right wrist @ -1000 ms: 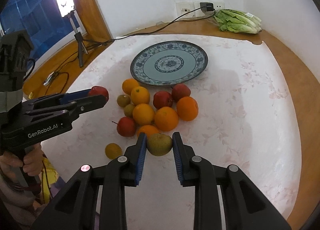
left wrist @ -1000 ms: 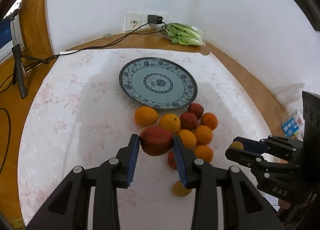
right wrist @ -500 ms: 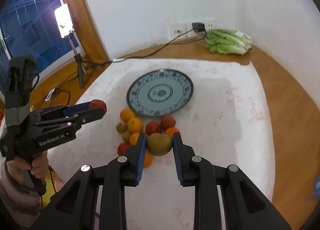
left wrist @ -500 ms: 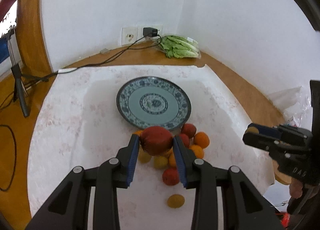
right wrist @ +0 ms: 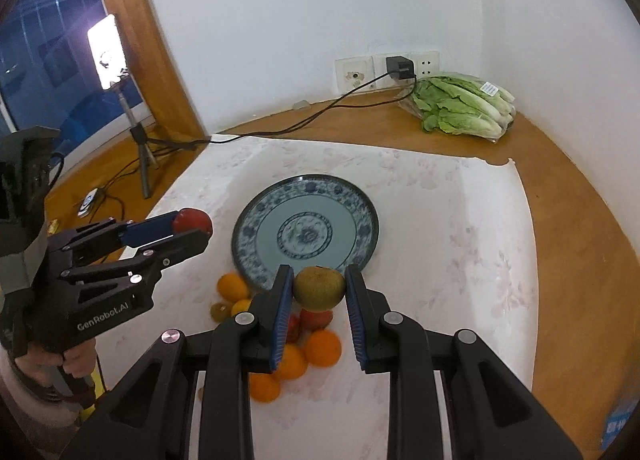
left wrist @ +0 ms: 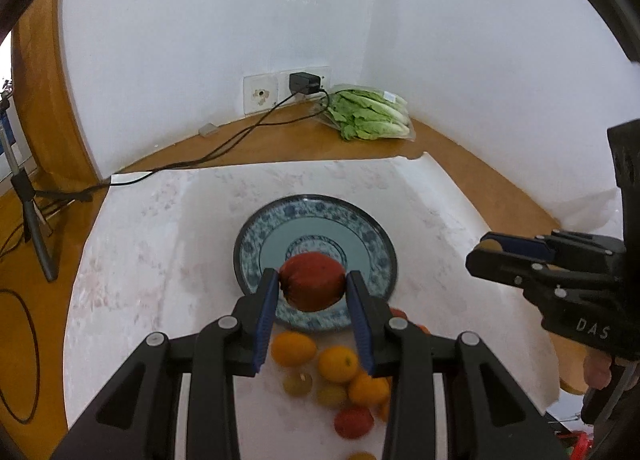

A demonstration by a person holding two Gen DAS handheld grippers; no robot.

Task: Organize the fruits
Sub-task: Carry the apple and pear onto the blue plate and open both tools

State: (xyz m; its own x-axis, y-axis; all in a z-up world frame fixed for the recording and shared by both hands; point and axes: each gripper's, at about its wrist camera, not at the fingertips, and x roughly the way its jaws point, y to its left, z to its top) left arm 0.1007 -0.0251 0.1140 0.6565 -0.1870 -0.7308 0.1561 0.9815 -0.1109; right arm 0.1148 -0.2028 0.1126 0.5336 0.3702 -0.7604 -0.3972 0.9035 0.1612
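My left gripper [left wrist: 312, 287] is shut on a red apple [left wrist: 313, 280], held in the air over the near rim of the blue patterned plate [left wrist: 360, 234]. My right gripper [right wrist: 319, 287] is shut on a green-brown pear [right wrist: 319, 286], raised just short of the plate [right wrist: 256, 227]. Below both lies a pile of oranges [left wrist: 336, 363] and red fruit [right wrist: 316, 318] on the white cloth. The left gripper [right wrist: 192, 231] with its apple shows at the left of the right wrist view; the right gripper [left wrist: 490, 252] shows at the right of the left wrist view.
A bag of lettuce [left wrist: 370, 115] lies by the back wall near the sockets and a plugged-in charger [right wrist: 399, 67]. A black cable [left wrist: 224, 147] crosses the wooden top. A lamp on a tripod [right wrist: 138, 131] stands at the left. The white cloth [right wrist: 460, 219] covers the table's middle.
Both grippers have lifted off the table with their fruit and pulled up and back; the plate and the fruit pile now look smaller and lower in both views.
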